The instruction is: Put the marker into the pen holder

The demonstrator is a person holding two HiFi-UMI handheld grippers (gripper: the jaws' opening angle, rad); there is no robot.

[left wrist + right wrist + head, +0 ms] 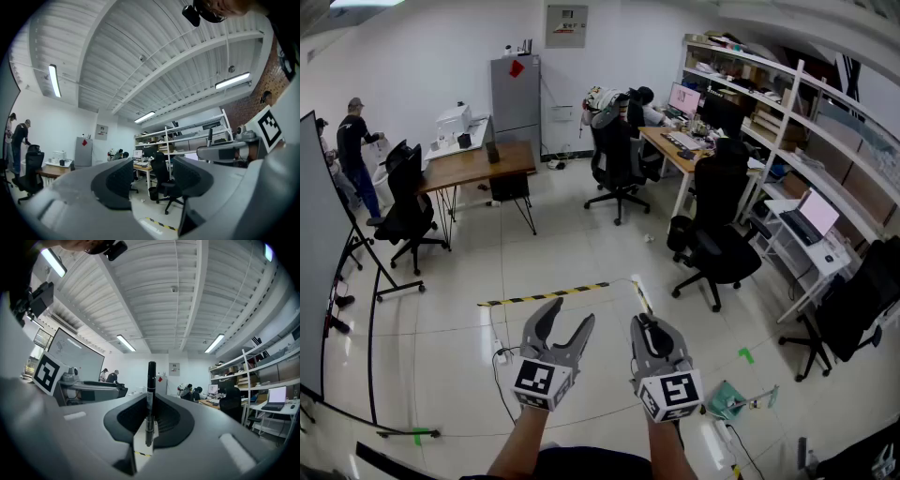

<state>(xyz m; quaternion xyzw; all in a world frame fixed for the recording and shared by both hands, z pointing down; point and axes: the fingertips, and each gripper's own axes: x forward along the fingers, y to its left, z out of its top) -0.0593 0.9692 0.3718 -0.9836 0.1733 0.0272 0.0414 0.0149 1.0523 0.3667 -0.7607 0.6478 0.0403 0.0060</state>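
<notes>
In the right gripper view a black marker (151, 390) stands upright, pinched between the jaws of my right gripper (150, 420), which is shut on it. The head view shows that gripper (646, 325) held level above the office floor, the marker's dark end (649, 328) poking out at its tip. Beside it on the left, my left gripper (570, 314) is open with nothing between its fingers. Its own view shows the two dark pads (117, 183) apart, with only the room between them. No pen holder shows in any view.
Black office chairs (717, 239) and wooden desks (478, 167) stand ahead, with shelving (825, 141) along the right wall. A whiteboard on a stand (323, 253) is at the left. Yellow-black tape (544, 294) and cables cross the floor. People (354, 155) stand at the far left.
</notes>
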